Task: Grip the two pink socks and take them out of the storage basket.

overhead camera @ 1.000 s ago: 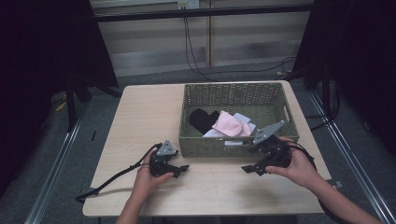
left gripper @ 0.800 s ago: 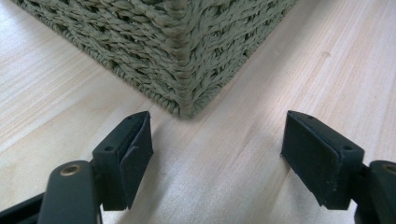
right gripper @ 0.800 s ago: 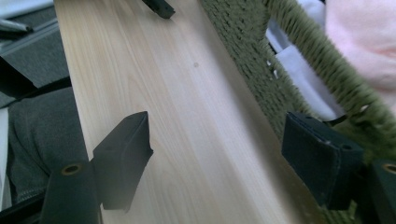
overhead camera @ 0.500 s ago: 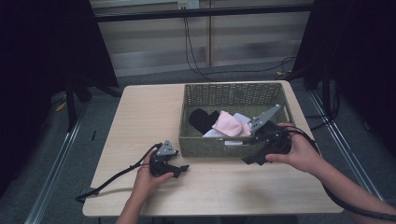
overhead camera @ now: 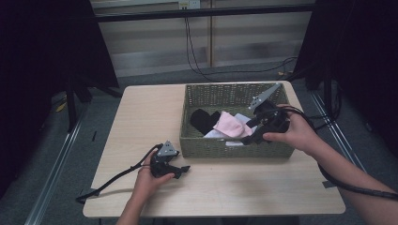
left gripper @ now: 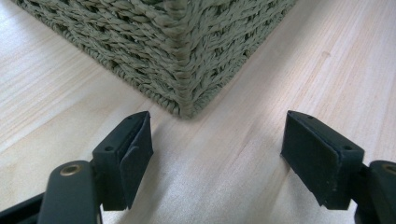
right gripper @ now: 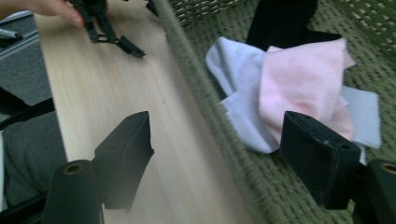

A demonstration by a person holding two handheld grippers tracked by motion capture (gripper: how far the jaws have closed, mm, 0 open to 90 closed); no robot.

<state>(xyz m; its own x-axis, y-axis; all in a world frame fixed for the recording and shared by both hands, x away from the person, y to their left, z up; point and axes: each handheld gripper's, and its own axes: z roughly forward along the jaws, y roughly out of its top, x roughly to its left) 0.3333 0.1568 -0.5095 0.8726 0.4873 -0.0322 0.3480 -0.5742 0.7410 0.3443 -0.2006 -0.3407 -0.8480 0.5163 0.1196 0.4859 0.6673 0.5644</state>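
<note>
A green woven basket (overhead camera: 234, 149) stands on the right half of the wooden table (overhead camera: 141, 117). Inside lie a pink cloth (overhead camera: 231, 125), a black cloth (overhead camera: 202, 119) and a pale white cloth (overhead camera: 244, 118). My right gripper (overhead camera: 247, 135) hovers open over the basket's front right part, its jaws straddling the front rim (right gripper: 201, 93), close to the pink cloth (right gripper: 303, 88). My left gripper (overhead camera: 182, 169) rests open on the table by the basket's front left corner (left gripper: 187, 46), with nothing between its jaws.
The left gripper's cable (overhead camera: 112, 180) trails to the table's front left edge. Bare tabletop lies left of the basket and along the front. Dark curtains flank the table, and cables (overhead camera: 197, 56) hang against the back wall.
My right gripper has lifted from the table in front of the basket and moved forward over its front right rim. The left gripper has stayed put.
</note>
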